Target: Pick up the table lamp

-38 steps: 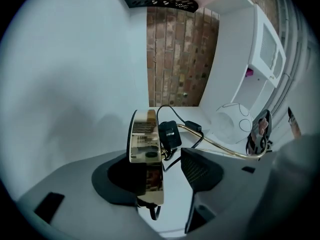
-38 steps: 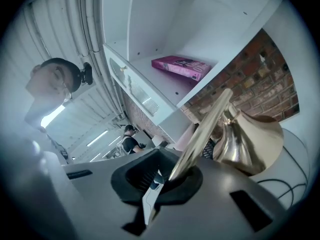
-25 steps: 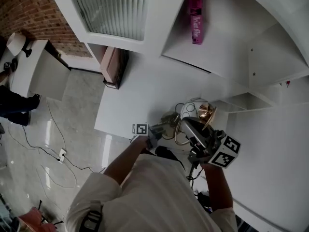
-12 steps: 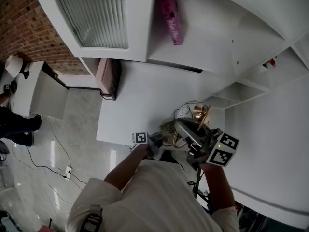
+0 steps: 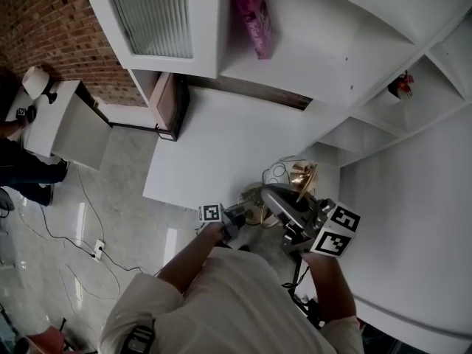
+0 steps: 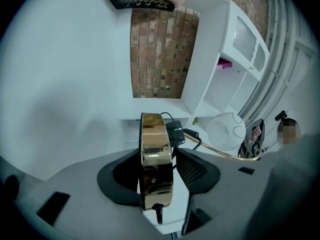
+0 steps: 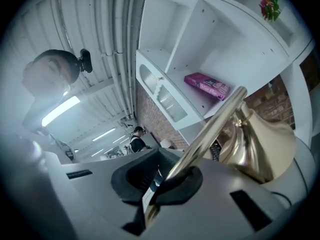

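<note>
The table lamp is gold, with a cone shade (image 5: 303,175), a thin stem (image 7: 210,129) and a round flat base (image 6: 154,154). It hangs above the white desk (image 5: 214,150), carried between both grippers. My left gripper (image 5: 235,217) has just been closing, and the base stands edge-on between its pads (image 6: 156,160), which grip it. My right gripper (image 5: 294,224) is shut on the stem (image 7: 172,176), with the shade (image 7: 262,144) just past its jaws. The lamp's black cable (image 5: 278,169) trails onto the desk.
A white shelf unit stands behind the desk, holding a pink box (image 5: 251,13) and a small red flower (image 5: 400,85). A brick wall (image 5: 44,21) and a white side table (image 5: 63,116) are at the left. Cables lie on the floor (image 5: 81,234). A person (image 7: 135,139) stands far off.
Both grippers and the lamp have shifted slightly left and away from my body in the head view. The head view has swung, showing more of the shelves on the right.
</note>
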### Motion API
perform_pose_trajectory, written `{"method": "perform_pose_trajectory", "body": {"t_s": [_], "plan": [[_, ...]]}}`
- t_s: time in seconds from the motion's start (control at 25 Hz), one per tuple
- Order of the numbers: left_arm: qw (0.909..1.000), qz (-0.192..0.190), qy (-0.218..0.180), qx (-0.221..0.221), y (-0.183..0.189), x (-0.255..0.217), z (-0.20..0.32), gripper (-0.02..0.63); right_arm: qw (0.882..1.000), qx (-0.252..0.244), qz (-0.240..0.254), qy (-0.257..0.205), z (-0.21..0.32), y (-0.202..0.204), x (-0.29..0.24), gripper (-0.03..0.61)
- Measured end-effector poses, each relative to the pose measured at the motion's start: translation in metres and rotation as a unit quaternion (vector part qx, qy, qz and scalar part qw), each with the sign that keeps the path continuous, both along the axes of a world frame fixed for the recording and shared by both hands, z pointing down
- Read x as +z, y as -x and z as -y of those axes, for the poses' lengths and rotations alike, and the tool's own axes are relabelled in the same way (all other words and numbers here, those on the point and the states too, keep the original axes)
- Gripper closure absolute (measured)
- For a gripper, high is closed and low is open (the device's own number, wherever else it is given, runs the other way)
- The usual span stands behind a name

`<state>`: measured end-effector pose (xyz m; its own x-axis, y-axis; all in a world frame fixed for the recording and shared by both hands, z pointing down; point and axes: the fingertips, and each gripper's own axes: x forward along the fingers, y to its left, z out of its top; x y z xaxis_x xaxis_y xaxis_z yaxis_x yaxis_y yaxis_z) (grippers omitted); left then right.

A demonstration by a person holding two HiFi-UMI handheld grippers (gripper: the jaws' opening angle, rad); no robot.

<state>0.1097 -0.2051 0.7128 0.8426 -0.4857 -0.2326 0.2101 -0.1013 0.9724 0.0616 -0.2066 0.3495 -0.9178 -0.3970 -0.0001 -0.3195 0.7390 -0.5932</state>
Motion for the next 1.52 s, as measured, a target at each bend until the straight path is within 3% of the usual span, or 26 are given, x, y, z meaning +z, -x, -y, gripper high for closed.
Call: {"method": "perform_pose_trajectory", "body": {"t_s": [0.6, 0.8, 1.08, 1.52], "plan": [[0.9959, 0.026, -0.008, -0.086, -0.019, -0.003, -0.113, 0.402, 0.995, -0.095, 0.000, -0.018, -0.136, -0.028, -0.010, 0.577], [0.9924, 0.037, -0.012, -0.117, -0.008, -0.003, -0.122, 0.402, 0.993, -0.118, 0.002, -0.021, -0.146, -0.025, -0.008, 0.577], [0.9899, 0.021, -0.022, -0.139, 0.002, -0.019, -0.133, 0.403, 0.991, -0.131, 0.012, -0.034, -0.154, -0.022, -0.017, 0.577], [0.9915, 0.017, -0.020, -0.127, 0.035, -0.028, -0.144, 0.403, 0.992, -0.121, -0.005, -0.048, -0.170, 0.012, -0.026, 0.577]]}}
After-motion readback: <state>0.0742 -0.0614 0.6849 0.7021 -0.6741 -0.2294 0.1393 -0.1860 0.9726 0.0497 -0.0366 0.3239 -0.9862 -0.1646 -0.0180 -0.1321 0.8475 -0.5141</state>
